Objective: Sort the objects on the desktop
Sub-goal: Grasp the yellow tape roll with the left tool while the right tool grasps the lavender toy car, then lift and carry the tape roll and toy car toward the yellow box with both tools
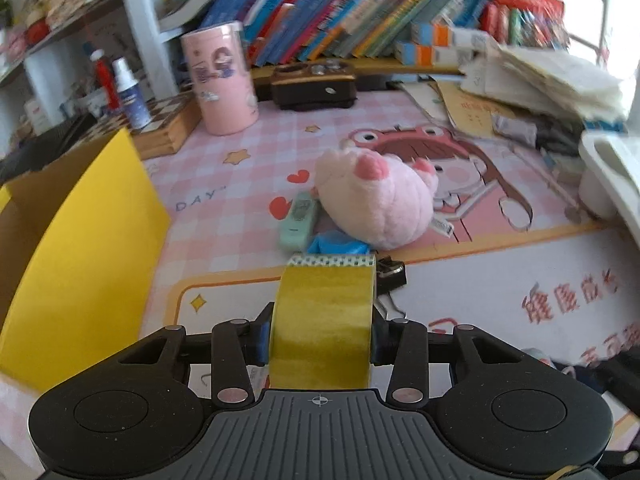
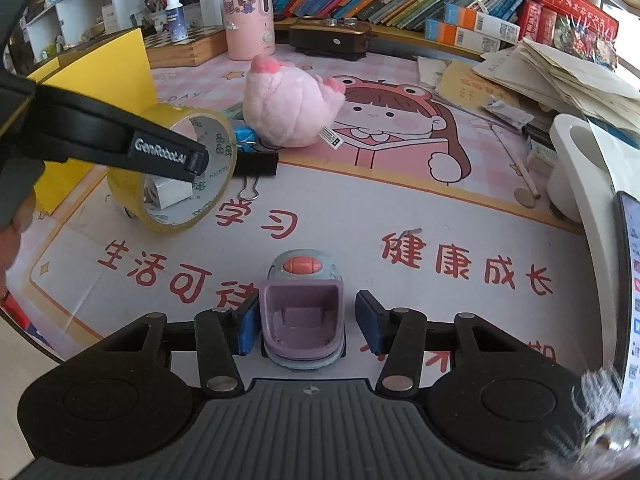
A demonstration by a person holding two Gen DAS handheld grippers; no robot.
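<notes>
Here my left tongs [image 1: 322, 336] clamped the tape roll [image 1: 322, 320] near the plush toy [image 2: 288, 108]; my right tongs [image 2: 306, 326] stood narrow around the toy car [image 2: 302, 312], right pad clear.

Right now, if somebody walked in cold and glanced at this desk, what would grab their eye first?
Probably the roll of yellow tape, clamped upright in the left gripper beside the yellow box. Next, the pink plush toy lying mid-desk on the cartoon mat. Close in, a small toy car sits between the fingers of the right gripper, with a gap on its right side.
</notes>
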